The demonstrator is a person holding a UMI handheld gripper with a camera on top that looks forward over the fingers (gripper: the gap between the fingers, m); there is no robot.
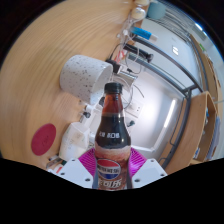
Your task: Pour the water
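A dark cola bottle (112, 125) with a brown cap and a red, white and blue label stands between my fingers, and my gripper (112, 165) is shut on its lower body. The pink pads (84, 161) press against both sides of the bottle. Beyond the bottle's cap, tilted in the view, is a white cup (86, 74) on the wooden table (40, 70). The bottle's base is hidden below the fingers.
A pink round coaster (43, 139) lies on the table left of the bottle, with a small white object (74, 143) beside it. Further off stand a metal-framed shelf (165, 60) and cluttered items (140, 35) along a pale wall.
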